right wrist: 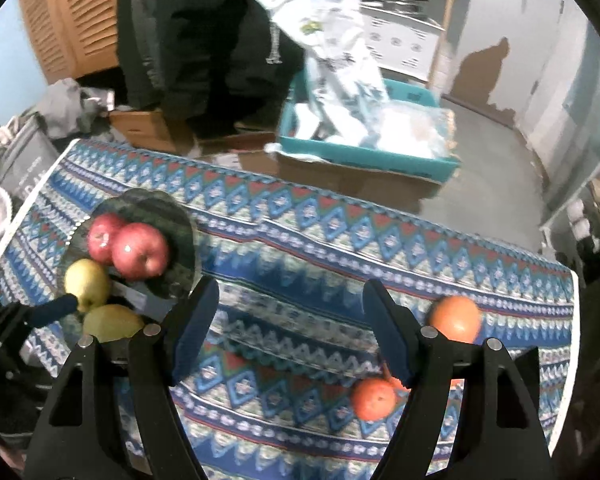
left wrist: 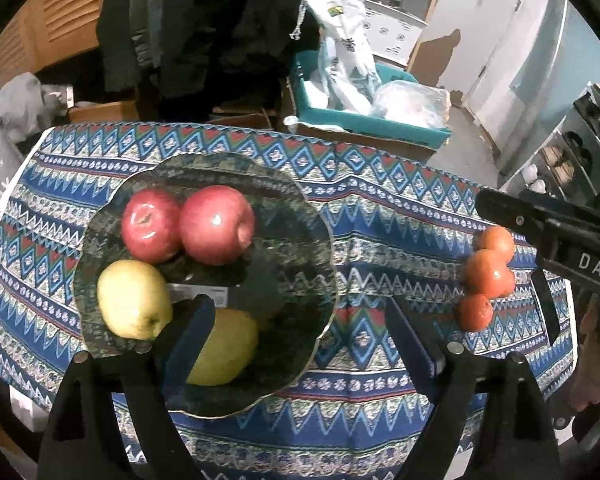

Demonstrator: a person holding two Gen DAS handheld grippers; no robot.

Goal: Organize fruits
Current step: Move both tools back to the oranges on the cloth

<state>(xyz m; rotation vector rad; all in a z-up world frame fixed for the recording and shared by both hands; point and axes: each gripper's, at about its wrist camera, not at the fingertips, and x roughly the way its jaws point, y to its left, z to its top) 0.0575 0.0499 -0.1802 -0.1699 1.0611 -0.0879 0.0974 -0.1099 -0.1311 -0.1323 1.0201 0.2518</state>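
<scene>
On the tabletop (left wrist: 380,216), covered by a blue patterned cloth, a dark scalloped plate (left wrist: 300,216) sits toward the left side and holds four fruits: two red apples touching each other at the far side — one (left wrist: 150,224) on the left, one (left wrist: 218,224) on the right — a yellow-green apple (left wrist: 132,300) at the near left, and a yellow pear-like fruit (left wrist: 224,348) at the near edge. Left gripper (left wrist: 296,328) hovers over the near part of the plate, jaws spread wide and released, nothing between them; its left finger overlaps the yellow fruit in view, contact cannot be told. A white label or card (left wrist: 198,292) lies on the plate between the yellow-green apple and the yellow fruit.

Well apart, near the right edge of the cloth, a tight cluster of oranges (left wrist: 488,276) rests directly on the tabletop, fruits touching one another — exact count unclear in the left wrist view. Right wrist view shows one orange (right wrist: 456,318) farther out and another (right wrist: 374,398) nearer, just beside the right finger. Right gripper (right wrist: 292,328) is over the cloth between plate and oranges, jaws wide apart, empty; picture somewhat blurred. Its black body also shows at the right edge of the left wrist view, above the oranges.

Behind the tabletop: a teal bin (left wrist: 364,120) with white plastic bags, a wooden shelf unit, dark clothing hanging.
</scene>
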